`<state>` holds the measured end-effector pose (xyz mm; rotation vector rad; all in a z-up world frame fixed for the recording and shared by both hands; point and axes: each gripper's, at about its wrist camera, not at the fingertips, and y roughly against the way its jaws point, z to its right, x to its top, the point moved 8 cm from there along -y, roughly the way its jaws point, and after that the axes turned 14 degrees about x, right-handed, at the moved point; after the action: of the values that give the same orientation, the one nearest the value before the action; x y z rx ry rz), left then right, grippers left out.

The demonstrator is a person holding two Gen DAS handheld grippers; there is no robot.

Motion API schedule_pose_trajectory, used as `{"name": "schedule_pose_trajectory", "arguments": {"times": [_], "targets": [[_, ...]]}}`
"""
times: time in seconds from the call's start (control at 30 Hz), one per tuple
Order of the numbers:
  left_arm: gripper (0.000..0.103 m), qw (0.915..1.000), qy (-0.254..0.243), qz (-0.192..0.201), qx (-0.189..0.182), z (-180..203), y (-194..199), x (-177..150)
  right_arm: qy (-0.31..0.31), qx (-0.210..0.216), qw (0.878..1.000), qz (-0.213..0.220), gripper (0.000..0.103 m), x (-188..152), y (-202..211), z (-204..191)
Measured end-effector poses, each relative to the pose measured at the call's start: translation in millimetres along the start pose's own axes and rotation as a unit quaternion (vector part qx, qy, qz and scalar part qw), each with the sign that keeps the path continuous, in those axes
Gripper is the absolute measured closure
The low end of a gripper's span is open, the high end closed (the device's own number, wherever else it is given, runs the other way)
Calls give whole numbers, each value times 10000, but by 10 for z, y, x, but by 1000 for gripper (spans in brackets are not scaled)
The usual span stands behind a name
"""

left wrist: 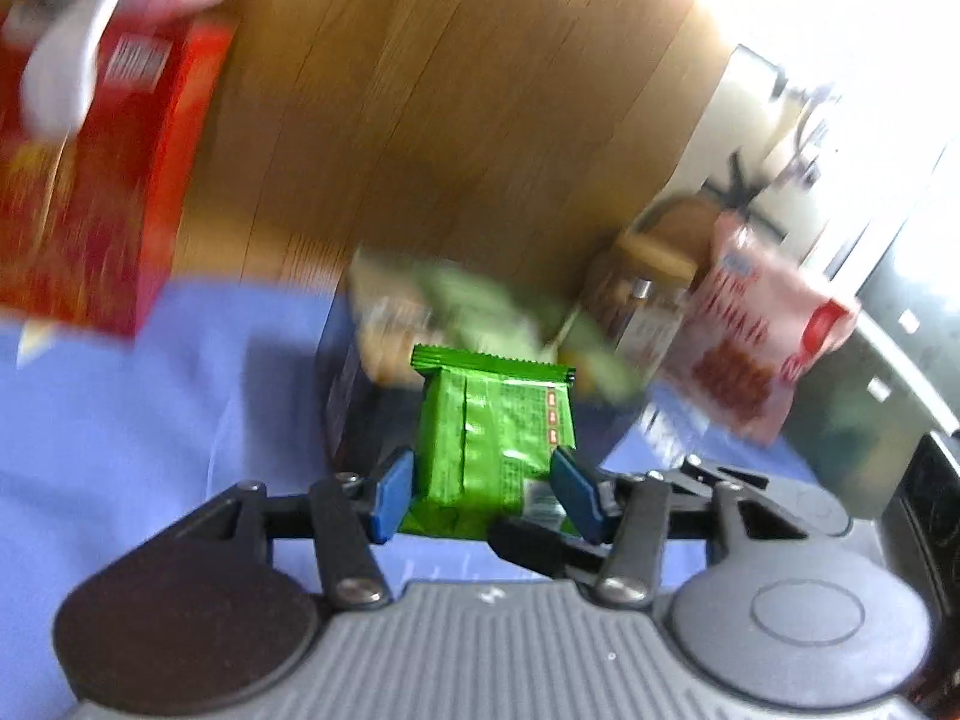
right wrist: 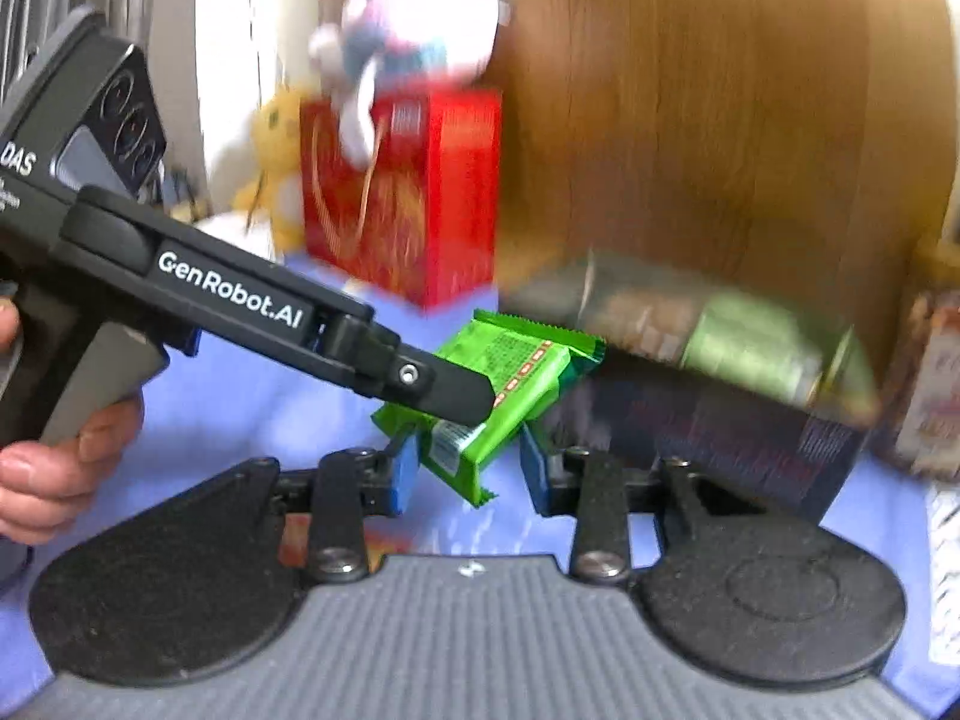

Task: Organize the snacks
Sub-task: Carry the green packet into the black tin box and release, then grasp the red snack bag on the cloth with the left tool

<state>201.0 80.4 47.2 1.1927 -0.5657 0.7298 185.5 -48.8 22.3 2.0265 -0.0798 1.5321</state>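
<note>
A small green snack packet [left wrist: 492, 450] is held between the blue pads of my left gripper [left wrist: 486, 489], above the blue cloth. The same packet [right wrist: 510, 384] shows in the right wrist view, with the left gripper's black finger [right wrist: 444, 387] clamped on it. My right gripper [right wrist: 468, 468] sits just below and around the packet's lower end, its blue pads apart and not pressing the packet. A dark box [right wrist: 720, 420] with a blurred green pack [right wrist: 750, 336] on top lies right behind the packet.
A red gift box [right wrist: 408, 192] with a plush toy [right wrist: 420, 30] on it stands at the back left on the blue tablecloth [left wrist: 120, 420]. A pink snack bag [left wrist: 750, 330] and a jar [left wrist: 648, 300] stand at the right. A wooden panel [left wrist: 450, 90] rises behind.
</note>
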Motion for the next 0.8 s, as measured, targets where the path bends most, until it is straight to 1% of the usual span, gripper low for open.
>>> {"name": "schedule_pose_trajectory", "arguments": {"times": [0.03,0.07,0.1,0.17,0.2,0.23,0.27,0.3,0.33,0.37,0.43,0.47,0.53,0.6,0.67,0.73,0.8], "targets": [[50,9999,-39,97,31,41,-22,126,43,-76,9998,166,64,116,36,33],[44,9998,-83,180,85,81,-80,254,67,-153,9995,278,64,198,51,65],[42,9996,-106,214,135,116,-166,354,67,-234,9989,389,64,285,29,127],[33,9998,-114,84,170,165,-424,491,60,-356,9980,517,58,414,-85,283],[32,9997,-112,11,220,175,-568,532,41,-472,9974,544,55,449,-153,374],[32,9992,-102,-34,385,153,-677,543,11,-615,9968,516,51,468,-216,477],[32,9980,-134,-52,608,127,-775,543,-67,-762,9961,442,51,463,-293,577],[32,9971,-196,-30,737,112,-819,526,-197,-832,9956,370,51,446,-342,663],[32,9967,-244,-6,776,103,-831,519,-319,-826,9954,374,51,429,-343,705],[32,9973,-244,28,698,77,-779,487,-425,-807,9948,444,51,409,-294,725],[32,9988,-220,79,429,77,-621,418,-557,-750,9938,608,51,355,-112,703],[32,9992,-234,108,289,57,-491,352,-615,-701,9935,646,51,324,-40,688],[30,9992,-341,112,150,12,-254,178,-885,-413,9930,663,52,205,173,608],[29,9993,-363,5,113,-87,-75,-23,-1184,-61,9915,531,52,36,290,469],[29,9994,-253,-249,31,-221,59,-282,-1390,318,9891,377,52,-125,334,287],[29,9987,-51,-507,37,-389,164,-536,-1343,655,9886,178,52,-276,335,53],[29,9969,285,-737,24,-542,250,-777,-1038,780,9915,-96,52,-370,268,-170]]}}
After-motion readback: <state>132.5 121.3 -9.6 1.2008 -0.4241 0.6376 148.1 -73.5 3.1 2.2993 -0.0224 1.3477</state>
